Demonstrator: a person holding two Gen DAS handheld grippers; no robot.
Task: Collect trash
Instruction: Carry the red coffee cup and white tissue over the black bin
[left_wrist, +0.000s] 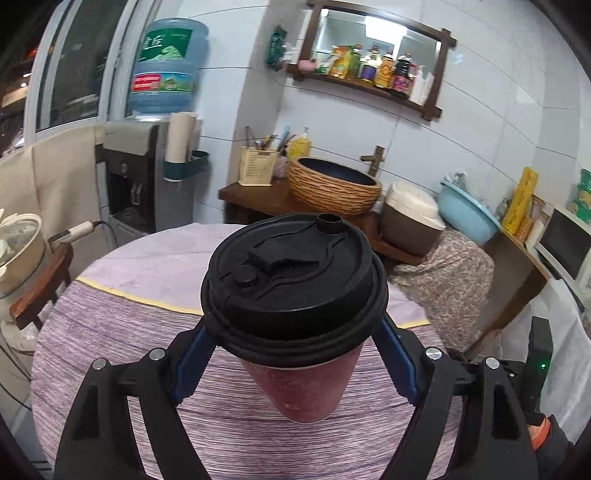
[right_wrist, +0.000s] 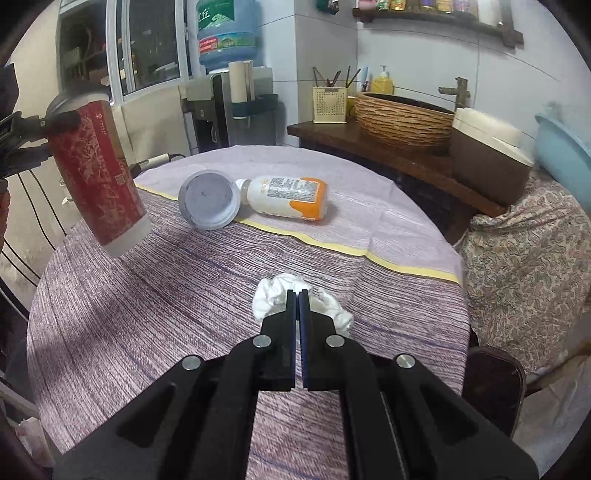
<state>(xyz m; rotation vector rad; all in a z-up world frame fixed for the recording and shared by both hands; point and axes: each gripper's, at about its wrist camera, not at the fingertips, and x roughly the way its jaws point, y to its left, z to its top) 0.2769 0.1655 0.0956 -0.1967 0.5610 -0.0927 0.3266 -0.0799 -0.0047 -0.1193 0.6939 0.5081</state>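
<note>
A: Start with the big things. What's on the round table (right_wrist: 184, 295)?

B: A striped purple cloth covers it. Toward the far side lie an empty bottle (right_wrist: 286, 196), white with an orange base, and a grey lid (right_wrist: 209, 199) tipped up on edge, touching the bottle's neck end. The bottle's long axis runs roughly left to right across the right wrist view, neck toward the lid.

A: And the paper cup (left_wrist: 295, 321)?

B: Off the table, in the air. The left gripper (left_wrist: 295, 332) has its fingers spread wide around it just under the black lid rim, pads against the sides, so I read it as a wide grip, not empty open fingers. From the right camera the cup hangs tilted at the left, bottom swung toward the table.

A: The right gripper (right_wrist: 297, 295)?

B: Fingers pressed together, pinching a crumpled white tissue (right_wrist: 273, 299); wads of it bulge out on both sides of the tips. I can't tell whether it clears the cloth.

A: So what's left?

B: Bottle and lid, ahead of the right gripper and slightly left of it. I see no bin, and both hands look full, so I'd judge a drop-off comes first.
</note>
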